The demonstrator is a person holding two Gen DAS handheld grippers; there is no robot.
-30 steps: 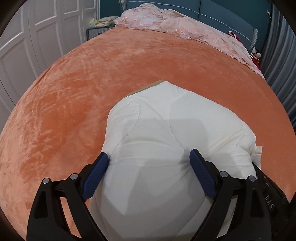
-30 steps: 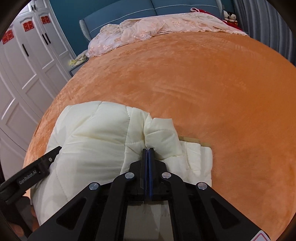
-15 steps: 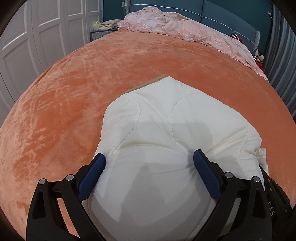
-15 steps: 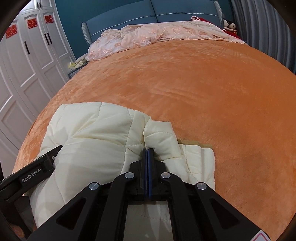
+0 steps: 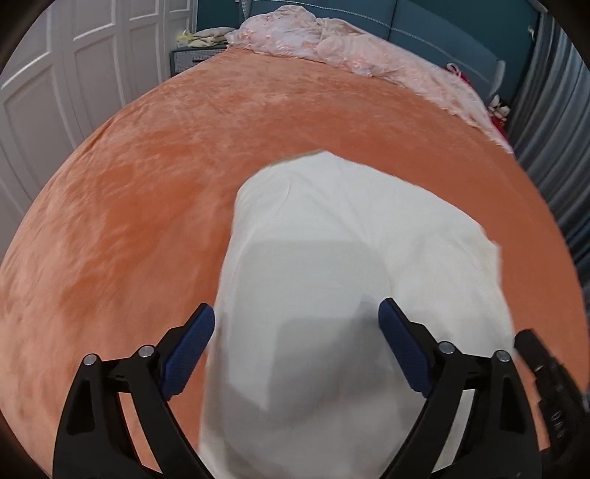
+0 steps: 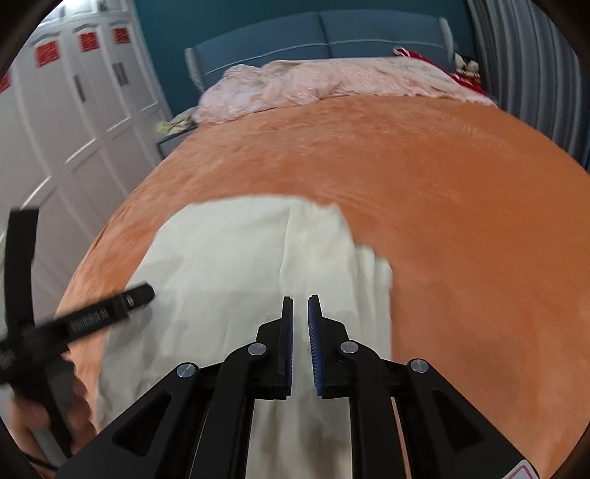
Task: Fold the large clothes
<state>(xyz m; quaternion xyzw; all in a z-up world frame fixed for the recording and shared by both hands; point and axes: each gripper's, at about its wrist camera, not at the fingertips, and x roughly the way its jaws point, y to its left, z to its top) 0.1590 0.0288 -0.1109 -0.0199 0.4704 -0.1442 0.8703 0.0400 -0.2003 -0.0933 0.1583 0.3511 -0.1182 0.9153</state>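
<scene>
One cream, puffy padded jacket (image 5: 343, 265) lies folded into a rounded bundle on the near part of the bed, on a plush orange velvet blanket (image 5: 155, 191). The left tongs (image 5: 295, 331) stand wide and are closing, straddling the bundle; blur hides whether the pads press it. The right tongs (image 6: 300, 324) are parting, nothing between them. One crumpled pink lace cover (image 6: 313, 84) lies by the blue headboard (image 6: 317, 33); white panelled wardrobes (image 6: 73, 110) line the left side.

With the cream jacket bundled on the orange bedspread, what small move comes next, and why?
Probably lift both tools clear. The folded cream jacket lies compact on the orange bedspread; the right tool is opening with nothing between its pads, and the wide left tool is closing without pressing the jacket.
</scene>
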